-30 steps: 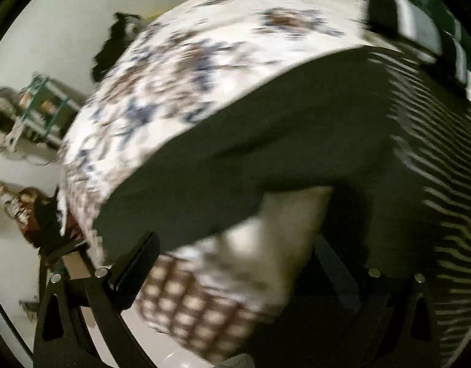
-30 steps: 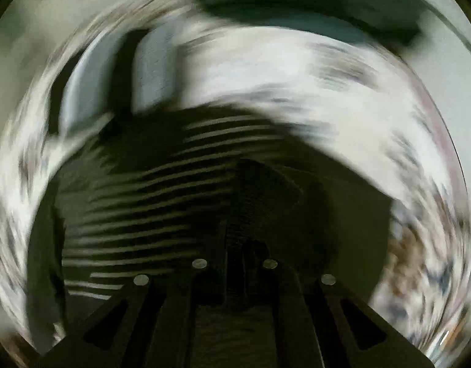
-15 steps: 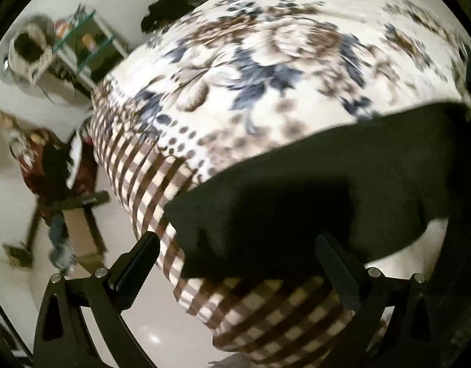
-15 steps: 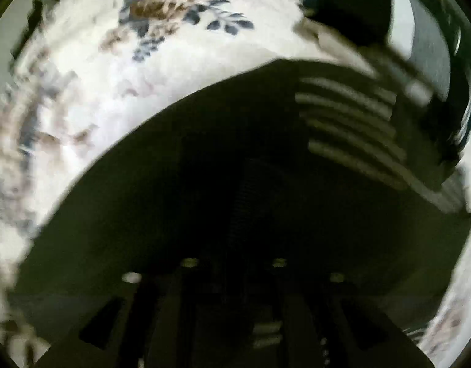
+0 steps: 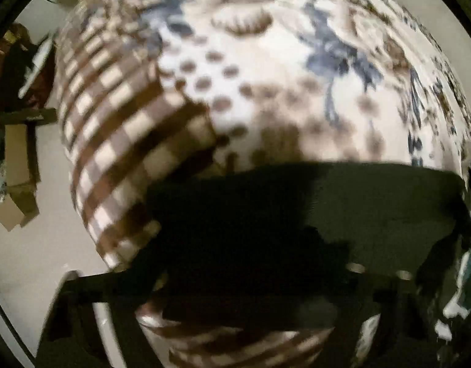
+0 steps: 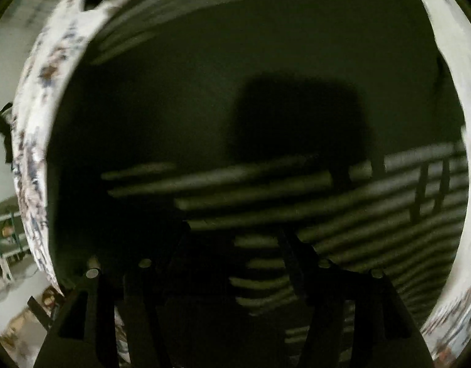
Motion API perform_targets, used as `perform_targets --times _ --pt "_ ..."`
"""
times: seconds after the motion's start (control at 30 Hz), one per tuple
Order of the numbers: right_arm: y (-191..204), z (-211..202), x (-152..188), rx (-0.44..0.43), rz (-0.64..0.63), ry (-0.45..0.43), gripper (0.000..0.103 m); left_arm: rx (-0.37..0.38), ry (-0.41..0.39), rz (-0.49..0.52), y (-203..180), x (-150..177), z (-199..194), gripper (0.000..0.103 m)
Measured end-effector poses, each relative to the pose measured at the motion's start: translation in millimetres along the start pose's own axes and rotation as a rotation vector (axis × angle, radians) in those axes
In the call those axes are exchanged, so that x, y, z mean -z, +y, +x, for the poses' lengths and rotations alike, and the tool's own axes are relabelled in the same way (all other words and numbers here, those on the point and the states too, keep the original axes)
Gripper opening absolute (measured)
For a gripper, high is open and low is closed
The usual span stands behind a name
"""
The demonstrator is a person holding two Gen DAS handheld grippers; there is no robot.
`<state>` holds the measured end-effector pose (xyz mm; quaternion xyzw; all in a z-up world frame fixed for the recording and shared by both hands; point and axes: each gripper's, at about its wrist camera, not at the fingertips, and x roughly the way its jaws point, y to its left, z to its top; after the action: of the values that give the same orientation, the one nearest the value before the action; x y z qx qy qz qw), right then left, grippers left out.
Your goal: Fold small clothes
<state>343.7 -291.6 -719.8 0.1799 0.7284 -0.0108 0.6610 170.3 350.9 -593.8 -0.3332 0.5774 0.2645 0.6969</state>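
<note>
A dark garment with pale stripes (image 6: 373, 202) lies on a floral bedspread (image 5: 296, 61) and fills the right wrist view. In the left wrist view its plain dark part (image 5: 358, 202) lies across the lower frame. My left gripper (image 5: 241, 276) is low over the garment's edge at the bed's corner; the dark cloth and blur hide the fingertips. My right gripper (image 6: 235, 245) is open just above the striped part, fingers apart, nothing between them.
The bedspread's brown checked border (image 5: 112, 141) hangs over the bed edge at left. Cardboard boxes (image 5: 14, 184) and clutter sit on the white floor beyond. A green shelf rack (image 6: 5, 233) stands at the far left. More clothing (image 5: 468, 276) lies at right.
My right gripper has opened and let go of the garment, which now lies flatter beneath it. My left gripper has dropped closer to the garment's edge and the bed corner.
</note>
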Motion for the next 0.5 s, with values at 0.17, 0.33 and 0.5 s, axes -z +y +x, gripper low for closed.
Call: perform_targets --times 0.17,0.33,0.5 --pt "9.2 -0.5 12.6 0.044 -0.051 -0.021 0.061 0.004 -0.166 -0.007 -15.3 -21.5 -63.5 0.007" --pt "30.9 -11.3 5.9 0.037 -0.099 -0.073 0.061 0.07 -0.293 0.019 -23.8 -97.6 -107.8 0.007" --pt "61.5 -22.7 -21.4 -0.01 -0.097 -0.143 0.061 0.088 -0.348 0.085 -42.6 -172.6 -117.1 0.007"
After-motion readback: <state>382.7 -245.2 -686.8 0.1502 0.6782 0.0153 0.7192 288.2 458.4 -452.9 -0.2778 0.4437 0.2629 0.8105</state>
